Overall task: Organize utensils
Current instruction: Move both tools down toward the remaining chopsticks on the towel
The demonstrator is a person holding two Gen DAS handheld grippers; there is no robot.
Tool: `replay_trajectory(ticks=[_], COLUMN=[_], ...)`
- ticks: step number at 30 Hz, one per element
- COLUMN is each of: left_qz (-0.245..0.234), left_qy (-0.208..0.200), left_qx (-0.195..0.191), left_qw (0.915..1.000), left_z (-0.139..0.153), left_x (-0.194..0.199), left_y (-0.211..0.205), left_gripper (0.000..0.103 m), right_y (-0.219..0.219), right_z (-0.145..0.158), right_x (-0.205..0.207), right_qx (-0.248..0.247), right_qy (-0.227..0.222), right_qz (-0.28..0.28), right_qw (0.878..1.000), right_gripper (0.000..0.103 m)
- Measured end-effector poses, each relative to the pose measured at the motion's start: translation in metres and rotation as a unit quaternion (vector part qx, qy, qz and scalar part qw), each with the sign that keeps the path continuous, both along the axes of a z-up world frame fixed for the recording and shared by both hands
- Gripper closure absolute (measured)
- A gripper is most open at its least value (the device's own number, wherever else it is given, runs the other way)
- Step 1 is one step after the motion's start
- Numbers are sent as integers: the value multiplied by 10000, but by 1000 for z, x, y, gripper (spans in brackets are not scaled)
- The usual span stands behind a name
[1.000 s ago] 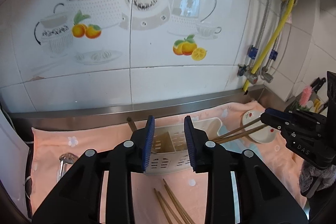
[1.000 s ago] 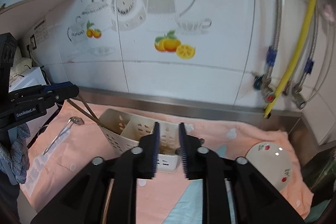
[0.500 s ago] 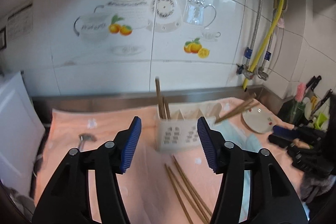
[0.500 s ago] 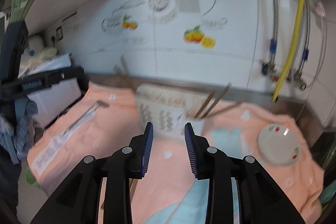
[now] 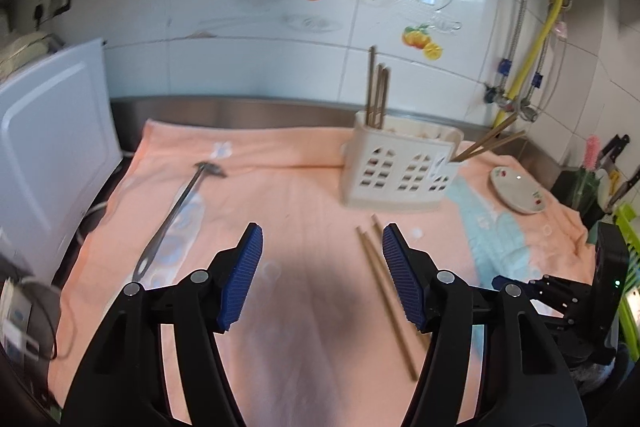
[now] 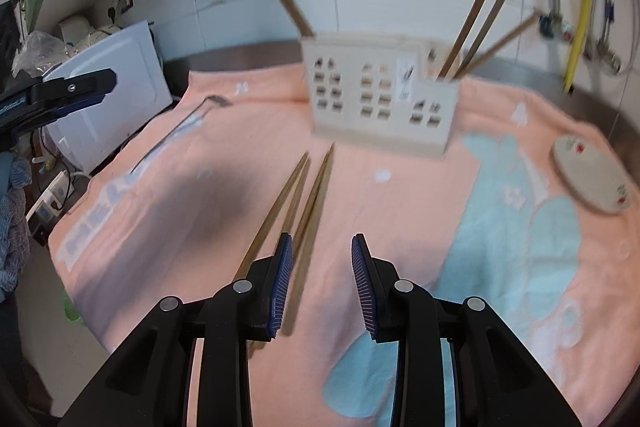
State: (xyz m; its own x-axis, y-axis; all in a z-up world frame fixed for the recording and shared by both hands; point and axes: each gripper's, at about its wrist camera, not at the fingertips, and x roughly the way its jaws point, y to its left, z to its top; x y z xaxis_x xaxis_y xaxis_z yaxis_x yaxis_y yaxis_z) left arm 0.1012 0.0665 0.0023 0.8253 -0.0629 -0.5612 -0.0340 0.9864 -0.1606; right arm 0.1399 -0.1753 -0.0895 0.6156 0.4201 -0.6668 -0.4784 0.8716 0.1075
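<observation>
A cream utensil caddy (image 5: 400, 171) (image 6: 380, 99) stands on the pink cloth (image 5: 304, 187), with chopsticks upright in its left end (image 5: 378, 87) and leaning out of its right end (image 6: 476, 27). Loose chopsticks (image 5: 384, 283) (image 6: 304, 199) lie on the cloth in front of it. A long metal ladle (image 5: 176, 211) (image 6: 180, 123) lies to the left. My left gripper (image 5: 322, 275) hovers over bare cloth left of the loose chopsticks, its jaws opening with nothing between them. My right gripper (image 6: 323, 281) is open low over the near ends of the loose chopsticks, not pressing them.
A small white plate (image 5: 518, 189) (image 6: 592, 179) sits on the cloth at the right. A white appliance (image 5: 48, 155) stands at the left edge. Tiled wall and pipes (image 5: 536, 43) are behind; knives and a brush (image 5: 600, 163) stand far right.
Both grippers have drawn back from the caddy and sunk toward the cloth. The chopsticks they held now stand in the caddy. The left jaws have spread much wider; the right jaws slightly.
</observation>
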Motion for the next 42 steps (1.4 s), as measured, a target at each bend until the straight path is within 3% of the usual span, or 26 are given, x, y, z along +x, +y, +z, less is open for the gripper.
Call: replay_trajectory(ticks=[6,13,24,36,42], left_qz=[225,382,492,398,289], left_qy=[169,388,515,673,804], left_qx=[-137,-294,-328,-371,-370], left_qw=[9995,9981,9969,9963,9957], left_z=[-24,-45,-57,-69,-78], left_x=[-18,-28,-35,-34,-32], left_y=[14,25,32,21,9], left_gripper=[37,37,37,37,37], right_y=[13,25,34,44,36], right_z=[-28,-43,-60,-65,-64], right_x=[3,8,21,19,19], right_qx=[-73,-208,-290,-673,-596], right_qy=[257,371,619,356,341], right_qz=[-20,-56,-86,-95,-157], right_qw=[9996,9991,9976,9971,9975], right_gripper=[73,81,90,95,96])
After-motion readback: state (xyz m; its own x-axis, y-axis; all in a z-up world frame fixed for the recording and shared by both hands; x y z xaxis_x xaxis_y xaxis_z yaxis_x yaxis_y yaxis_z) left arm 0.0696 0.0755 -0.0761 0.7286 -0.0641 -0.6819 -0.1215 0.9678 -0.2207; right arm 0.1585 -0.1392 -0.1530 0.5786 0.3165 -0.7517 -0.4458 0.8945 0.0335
